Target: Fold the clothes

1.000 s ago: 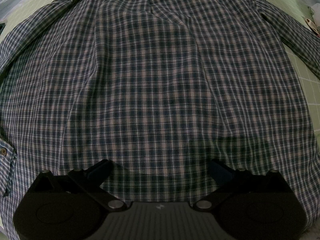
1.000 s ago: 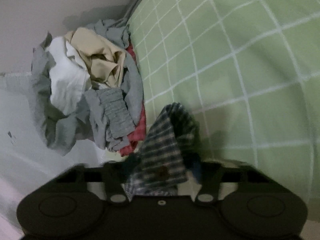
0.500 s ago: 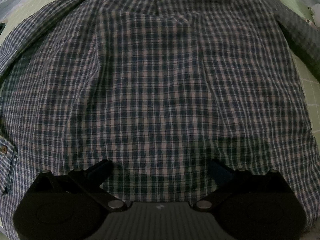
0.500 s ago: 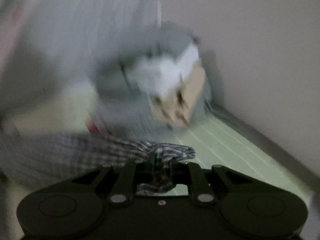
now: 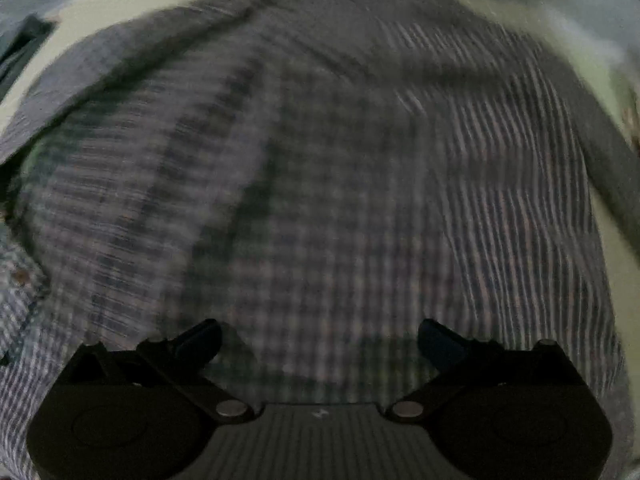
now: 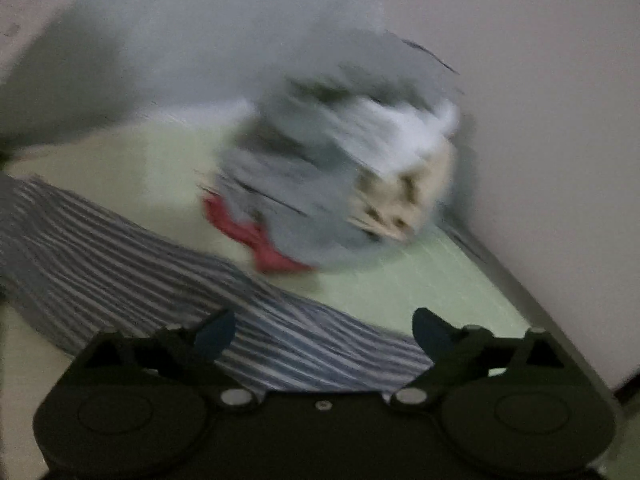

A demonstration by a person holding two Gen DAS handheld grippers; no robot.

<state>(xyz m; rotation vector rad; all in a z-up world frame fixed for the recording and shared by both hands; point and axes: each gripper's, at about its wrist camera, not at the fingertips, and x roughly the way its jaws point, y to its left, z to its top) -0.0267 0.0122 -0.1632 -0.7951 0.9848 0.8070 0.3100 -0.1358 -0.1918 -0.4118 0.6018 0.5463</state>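
Observation:
A dark plaid shirt [image 5: 320,184] lies spread over the green gridded mat and fills the blurred left wrist view. My left gripper [image 5: 318,340] hovers over its lower part, open, with cloth visible between the fingers but not pinched. In the right wrist view, a sleeve of the same plaid shirt [image 6: 132,268] stretches across the mat from the left to under my right gripper [image 6: 324,330]. That gripper stands open above the sleeve's end, its fingers wide apart.
A heap of grey, white, beige and red clothes [image 6: 332,184] sits on the green mat [image 6: 400,288] near the pale wall [image 6: 540,120]. The mat's edge [image 6: 532,304] runs along the wall at the right. A buttoned cuff [image 5: 20,280] shows at the far left.
My right gripper has opened and let go of the plaid sleeve, which now lies across the mat. The left view has shifted and blurred; its gripper stays open.

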